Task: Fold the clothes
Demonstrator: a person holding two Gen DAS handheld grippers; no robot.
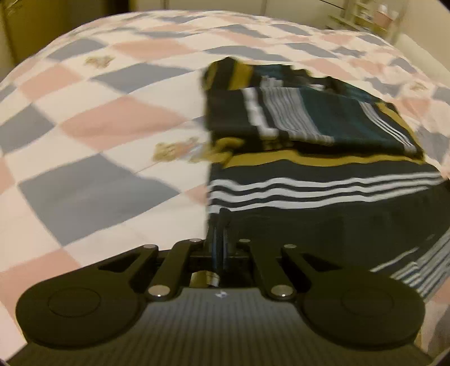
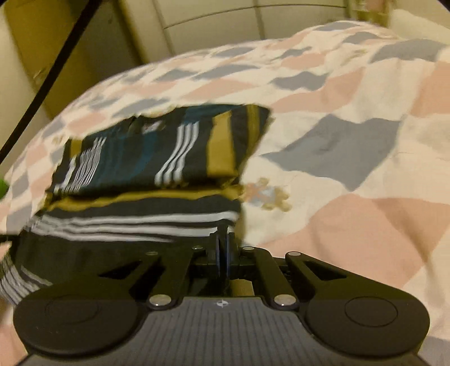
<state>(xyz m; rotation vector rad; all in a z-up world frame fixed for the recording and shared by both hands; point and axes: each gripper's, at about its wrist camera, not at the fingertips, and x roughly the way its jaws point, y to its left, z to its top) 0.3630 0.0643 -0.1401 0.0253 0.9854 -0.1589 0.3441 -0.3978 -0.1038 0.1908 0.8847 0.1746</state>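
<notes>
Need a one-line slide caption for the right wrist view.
Right gripper shut on the striped garment's near corner, over a checked bedspread.

— What do I have around me on the feed?

— I see a bed under a checked bedspread (image 1: 112,118) of pink, grey and white squares, with small teddy-bear prints (image 2: 267,197). Pale cupboards (image 2: 211,33) stand behind it in my right view, a blurred shelf rack (image 1: 368,19) far right in my left.
</notes>
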